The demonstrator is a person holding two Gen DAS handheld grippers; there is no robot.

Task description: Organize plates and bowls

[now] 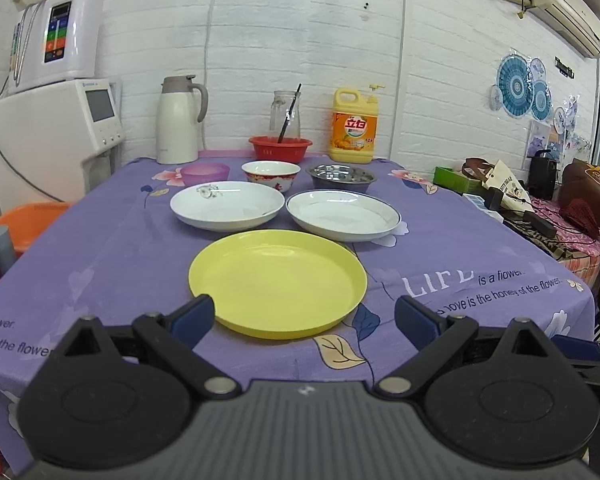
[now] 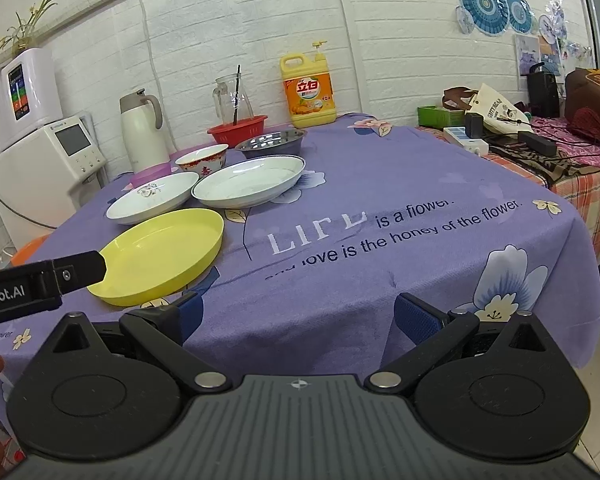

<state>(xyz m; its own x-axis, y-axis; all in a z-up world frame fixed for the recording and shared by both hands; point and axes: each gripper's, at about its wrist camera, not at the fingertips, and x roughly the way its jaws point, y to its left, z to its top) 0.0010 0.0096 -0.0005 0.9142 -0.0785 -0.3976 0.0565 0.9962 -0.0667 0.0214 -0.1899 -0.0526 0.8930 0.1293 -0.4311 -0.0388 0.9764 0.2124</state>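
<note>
1. Both views are evenly and brightly lit by soft, diffuse light; its source cannot be placed with any certainty.
2. Shadows are faint: only a thin dark edge lies under the yellow plate (image 1: 278, 282) on the purple tablecloth (image 1: 100, 264).
3. Mild glare shows on the two white plates (image 1: 227, 205) and inside the steel bowl (image 1: 341, 174).
4. Fisheye distortion is strong: the white brick wall (image 1: 300, 60) curves, and dark vignetting cuts the corners.
5. The centre is sharp; printed lettering on the cloth reads clearly in the right wrist view.
6. Clutter at the right edge (image 2: 540, 128) looks softer and stretched.
</note>
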